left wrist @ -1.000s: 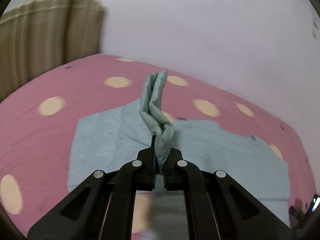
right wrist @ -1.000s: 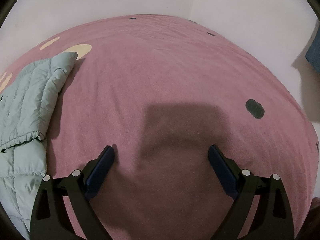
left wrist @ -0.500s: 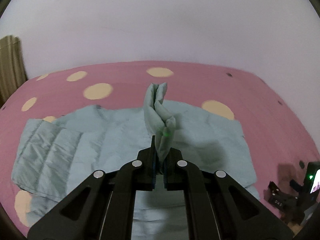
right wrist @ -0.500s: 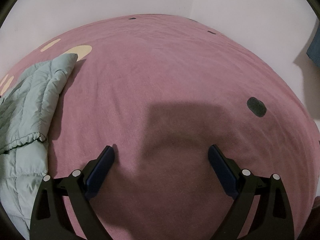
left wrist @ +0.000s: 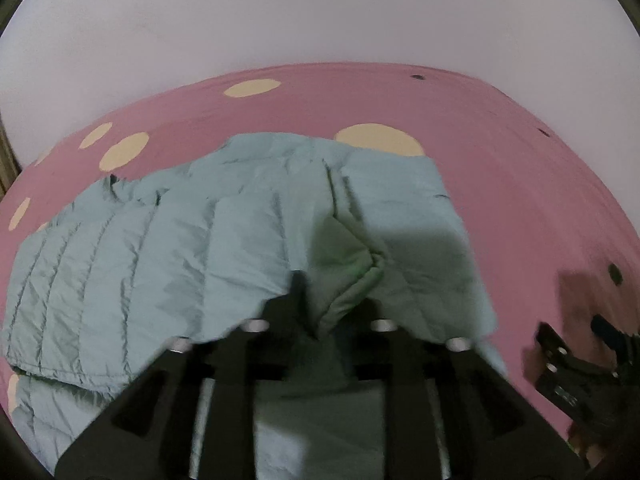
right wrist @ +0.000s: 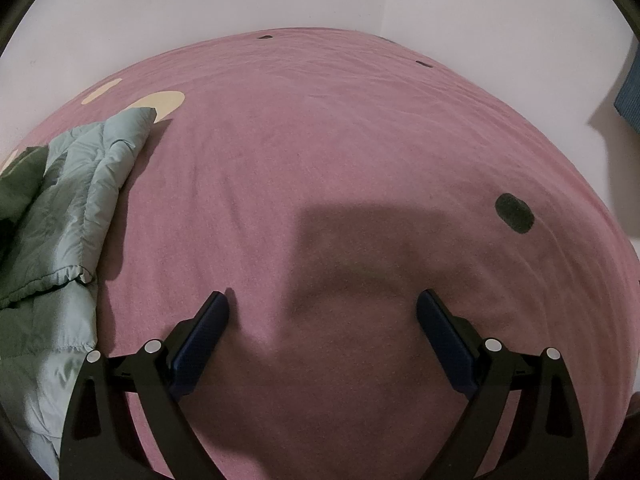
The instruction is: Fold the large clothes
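Note:
A pale green quilted jacket (left wrist: 160, 260) lies spread on the pink bed sheet (left wrist: 500, 184). Its folded-over part drapes across my left gripper (left wrist: 336, 300), whose jaws are opening. A bunched fold of the jacket sits loosely between them and hides the right fingertip. In the right wrist view the jacket's edge (right wrist: 72, 208) lies at the far left. My right gripper (right wrist: 322, 304) stands wide open just above bare sheet (right wrist: 320, 140), holding nothing. It also shows at the lower right of the left wrist view as a black gripper (left wrist: 568, 360).
The sheet carries cream dots (left wrist: 376, 140) and small dark spots (right wrist: 514, 214). White walls close the bed's far side and meet in a corner. A blue object (right wrist: 630, 100) sits against the wall at the right.
My left gripper swung right and down with the pinched fold. The upright fold now lies slumped on the jacket and the jaws have parted. The right gripper has not moved.

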A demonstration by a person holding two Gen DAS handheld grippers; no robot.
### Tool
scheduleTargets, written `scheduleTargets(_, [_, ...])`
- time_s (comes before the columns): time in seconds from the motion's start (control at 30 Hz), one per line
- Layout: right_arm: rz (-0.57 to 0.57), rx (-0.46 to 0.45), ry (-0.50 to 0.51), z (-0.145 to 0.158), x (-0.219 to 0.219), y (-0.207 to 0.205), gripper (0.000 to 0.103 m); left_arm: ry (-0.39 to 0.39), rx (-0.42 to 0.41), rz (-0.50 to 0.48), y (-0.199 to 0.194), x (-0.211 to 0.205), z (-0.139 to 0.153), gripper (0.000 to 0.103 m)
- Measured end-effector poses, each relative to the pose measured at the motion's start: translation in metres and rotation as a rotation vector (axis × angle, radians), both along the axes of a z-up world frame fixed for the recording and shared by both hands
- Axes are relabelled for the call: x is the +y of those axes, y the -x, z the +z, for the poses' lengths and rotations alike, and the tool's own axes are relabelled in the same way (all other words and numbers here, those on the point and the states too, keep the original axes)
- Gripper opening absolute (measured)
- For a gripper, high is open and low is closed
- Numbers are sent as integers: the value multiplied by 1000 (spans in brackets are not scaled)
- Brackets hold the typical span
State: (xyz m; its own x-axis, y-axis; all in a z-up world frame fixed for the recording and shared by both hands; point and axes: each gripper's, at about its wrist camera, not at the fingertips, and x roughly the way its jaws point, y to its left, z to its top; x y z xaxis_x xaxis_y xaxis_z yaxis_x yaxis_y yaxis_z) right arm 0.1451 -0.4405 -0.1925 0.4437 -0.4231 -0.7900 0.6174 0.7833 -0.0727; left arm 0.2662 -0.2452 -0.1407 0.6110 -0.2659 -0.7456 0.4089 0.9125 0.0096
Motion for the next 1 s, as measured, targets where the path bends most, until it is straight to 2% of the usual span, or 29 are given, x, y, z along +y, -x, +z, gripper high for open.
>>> scheduleTargets(0.07, [0, 0, 0, 0, 0, 0, 94, 8, -25, -9, 10, 4, 12, 49])
scheduleTargets(0.2, [0, 1, 1, 0, 1, 0, 94, 40, -42, -6, 26, 28, 34, 55])
scheduleTargets(0.37, [0, 1, -1, 0, 0, 0, 94, 52, -69, 99, 38, 100, 50, 60])
scheduleTargets(0.53, [0, -1, 17, 15, 6, 2, 93, -79, -117, 275, 45, 195, 37, 60])
scheduleTargets(0.6, [9, -62, -1, 37, 13, 5, 93, -157, -130, 363, 46, 234, 26, 60])
scheduleTargets(0.67, [48, -117, -20, 59, 28, 2, 93, -180, -119, 437, 45, 265, 18, 60])
scheduleTargets(0.8, [225, -174, -74, 86, 75, -28, 91, -119, -63, 544, 36, 310, 8, 60])
scheduleTargets(0.83, [260, -177, -84, 88, 86, -38, 84, -109, -52, 553, 30, 317, 7, 60])
scheduleTargets(0.9, [324, -172, -121, 87, 107, -65, 77, -92, -35, 566, 24, 324, 3, 60])
scheduleTargets(1.0, [354, -121, -187, 71, 122, -101, 76, -95, -28, 562, 19, 326, -2, 60])
